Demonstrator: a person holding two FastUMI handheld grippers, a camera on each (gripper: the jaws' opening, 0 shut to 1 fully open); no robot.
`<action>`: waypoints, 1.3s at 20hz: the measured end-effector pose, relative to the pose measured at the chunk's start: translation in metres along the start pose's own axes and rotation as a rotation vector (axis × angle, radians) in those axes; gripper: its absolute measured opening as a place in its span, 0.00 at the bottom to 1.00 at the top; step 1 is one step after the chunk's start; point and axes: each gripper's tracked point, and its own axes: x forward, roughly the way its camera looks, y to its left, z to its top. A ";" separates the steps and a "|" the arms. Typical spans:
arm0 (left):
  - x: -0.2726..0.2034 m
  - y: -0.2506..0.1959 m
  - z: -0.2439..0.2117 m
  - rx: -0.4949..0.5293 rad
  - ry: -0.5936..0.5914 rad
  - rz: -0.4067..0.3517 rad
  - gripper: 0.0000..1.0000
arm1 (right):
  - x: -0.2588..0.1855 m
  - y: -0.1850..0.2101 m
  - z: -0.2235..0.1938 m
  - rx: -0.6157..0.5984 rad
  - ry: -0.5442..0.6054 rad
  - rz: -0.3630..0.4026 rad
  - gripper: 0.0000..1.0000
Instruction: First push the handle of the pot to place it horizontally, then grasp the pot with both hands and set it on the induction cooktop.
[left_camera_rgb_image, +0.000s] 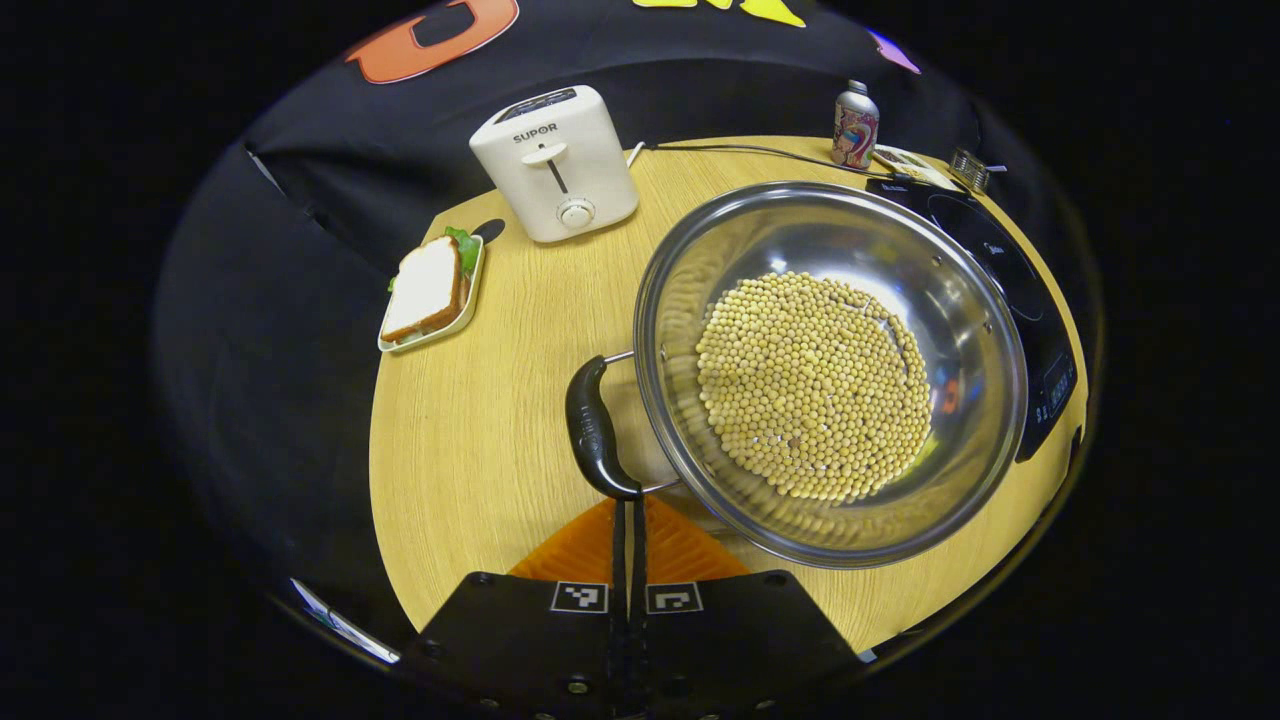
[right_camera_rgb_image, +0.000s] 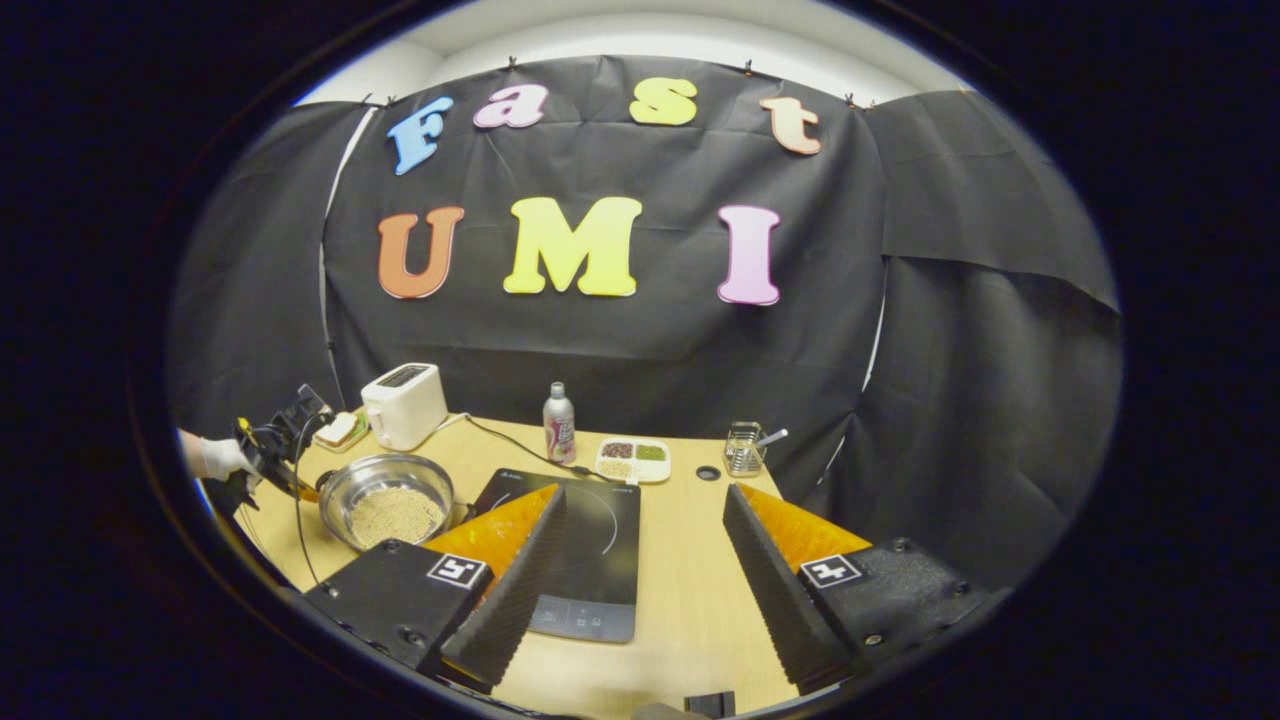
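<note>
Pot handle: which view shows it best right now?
Left gripper view. The black pot handle sits close, just ahead of the left gripper, whose fingers look closed together, and beside the pot of beans. In the right gripper view the pot is small and far off, and its handle is too small to make out.

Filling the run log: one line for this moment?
left gripper: shut, at pot handle | right gripper: open, over cooktop | pot: on table
</note>
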 end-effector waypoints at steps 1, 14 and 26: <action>0.001 0.002 0.002 0.001 -0.004 0.001 0.00 | 0.000 0.002 -0.001 0.000 0.003 0.001 0.97; -0.022 0.021 0.010 -0.032 -0.166 0.005 0.30 | 0.052 0.088 -0.047 0.016 0.203 0.147 0.97; 0.001 0.039 0.043 -0.104 -0.149 0.005 0.94 | 0.164 0.243 -0.141 0.053 0.615 0.293 0.95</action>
